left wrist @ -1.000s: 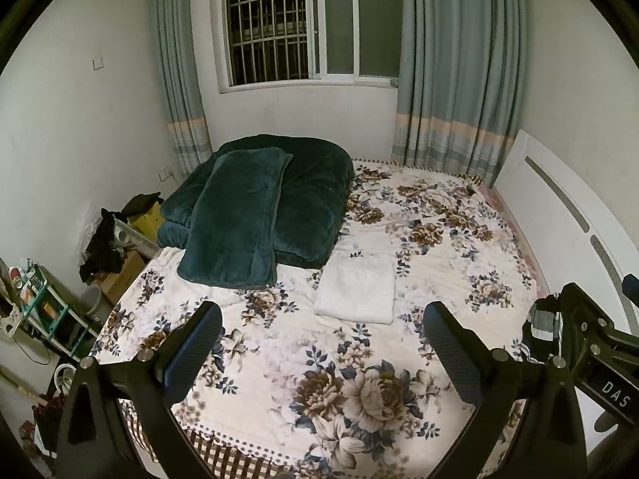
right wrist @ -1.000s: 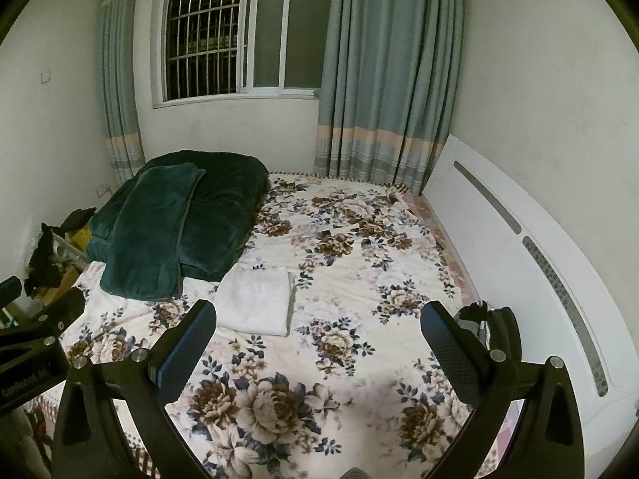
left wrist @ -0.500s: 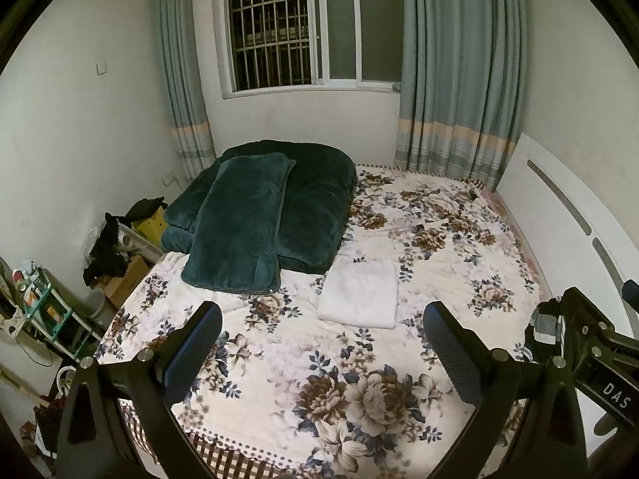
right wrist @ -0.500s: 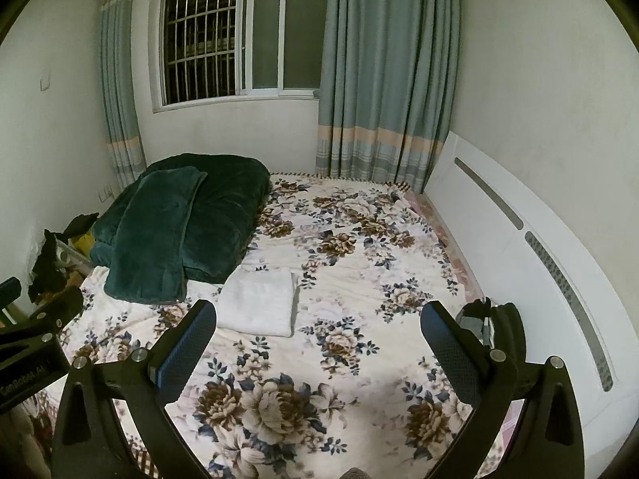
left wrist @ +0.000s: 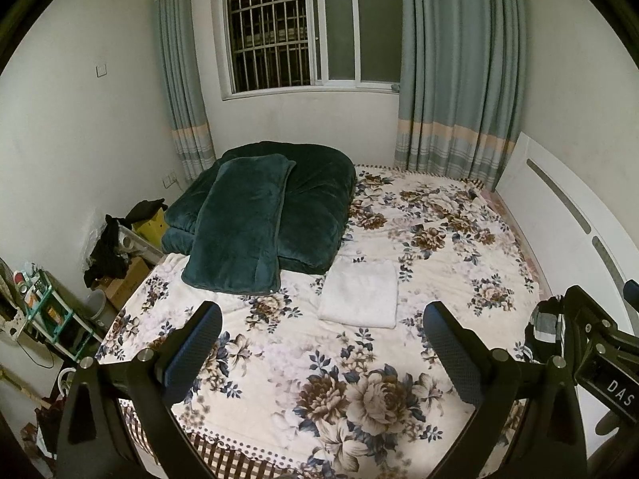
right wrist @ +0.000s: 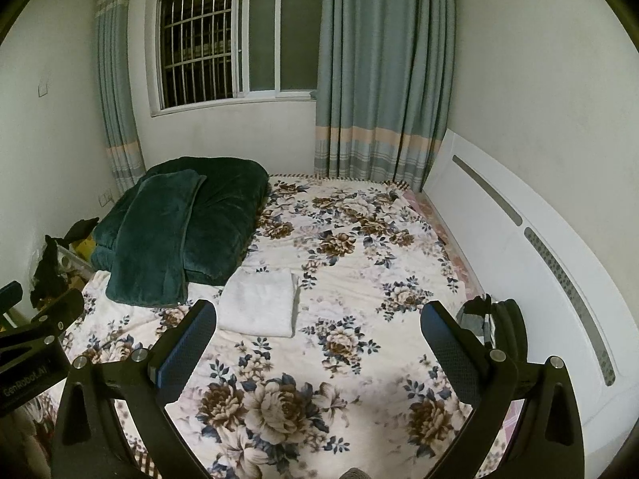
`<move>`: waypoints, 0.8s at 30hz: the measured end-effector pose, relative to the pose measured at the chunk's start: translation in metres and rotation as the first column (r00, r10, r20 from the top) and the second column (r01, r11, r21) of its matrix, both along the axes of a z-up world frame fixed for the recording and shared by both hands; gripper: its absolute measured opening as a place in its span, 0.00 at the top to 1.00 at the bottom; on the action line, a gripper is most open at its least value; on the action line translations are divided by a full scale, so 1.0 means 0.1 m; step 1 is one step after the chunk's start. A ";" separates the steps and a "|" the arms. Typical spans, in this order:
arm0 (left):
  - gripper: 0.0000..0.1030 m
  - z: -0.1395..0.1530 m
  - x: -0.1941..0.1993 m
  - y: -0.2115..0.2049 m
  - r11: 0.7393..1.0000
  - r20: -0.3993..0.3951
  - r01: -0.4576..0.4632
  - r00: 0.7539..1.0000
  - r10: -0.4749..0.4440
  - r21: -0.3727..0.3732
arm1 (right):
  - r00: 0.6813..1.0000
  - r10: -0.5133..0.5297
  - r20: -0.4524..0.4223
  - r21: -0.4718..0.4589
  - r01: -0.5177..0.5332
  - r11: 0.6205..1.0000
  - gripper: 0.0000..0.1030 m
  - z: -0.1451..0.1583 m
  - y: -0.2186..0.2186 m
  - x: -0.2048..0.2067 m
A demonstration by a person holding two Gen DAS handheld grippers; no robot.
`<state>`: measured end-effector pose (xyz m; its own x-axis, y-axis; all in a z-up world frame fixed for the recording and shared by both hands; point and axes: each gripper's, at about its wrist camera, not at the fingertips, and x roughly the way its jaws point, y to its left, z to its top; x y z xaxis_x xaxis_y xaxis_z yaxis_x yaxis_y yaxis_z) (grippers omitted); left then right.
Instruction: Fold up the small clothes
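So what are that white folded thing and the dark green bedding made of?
The white folded cloth looks like soft terry or fleece: matte, nubbly, thick edges. The dark green bedding seems plush velvety fleece, with a sheen on its folds. Neither is certain.

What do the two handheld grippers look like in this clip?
Both the left gripper and the right gripper have matte black angular frames with silver screws and two broad fingers faced with dark blue textured pads. White lettering marks each body.

Green quilt (barred window behind)
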<state>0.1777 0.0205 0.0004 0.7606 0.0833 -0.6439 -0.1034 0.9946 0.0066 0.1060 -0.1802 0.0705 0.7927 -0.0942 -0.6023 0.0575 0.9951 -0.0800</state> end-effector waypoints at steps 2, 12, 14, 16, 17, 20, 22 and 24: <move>0.00 0.00 0.00 0.00 1.000 0.001 -0.001 1.000 0.001 0.000 | 1.000 -0.001 0.000 0.002 0.001 1.000 0.00 0.00 0.00 -0.01; 0.00 -0.01 -0.01 -0.01 1.000 0.002 0.001 1.000 -0.001 0.001 | 1.000 -0.006 0.003 0.005 0.006 1.000 0.00 -0.01 0.07 -0.03; 0.00 0.00 0.00 -0.01 1.000 0.002 0.001 1.000 -0.001 0.001 | 1.000 -0.008 0.005 0.005 0.008 1.000 0.00 -0.01 0.05 -0.04; 0.00 -0.01 -0.01 -0.01 1.000 0.003 0.002 1.000 -0.002 0.002 | 1.000 -0.011 0.005 0.004 0.011 1.000 0.00 -0.01 0.04 -0.06; 0.00 -0.01 -0.01 -0.01 1.000 0.003 0.002 1.000 -0.002 0.002 | 1.000 -0.012 0.006 0.005 0.012 1.000 0.00 -0.01 0.05 -0.06; 0.00 0.03 0.00 0.03 1.000 0.008 -0.001 1.000 0.001 0.002 | 1.000 -0.015 0.004 0.006 0.015 1.000 0.00 -0.02 0.06 -0.08; 0.00 0.04 0.00 0.03 1.000 0.009 -0.002 1.000 0.002 0.001 | 1.000 -0.019 0.004 0.006 0.019 1.000 0.00 -0.02 0.05 -0.10; 0.00 0.05 0.01 0.03 1.000 0.016 -0.006 1.000 0.006 0.009 | 1.000 -0.023 0.005 0.006 0.022 1.000 0.00 -0.02 0.05 -0.11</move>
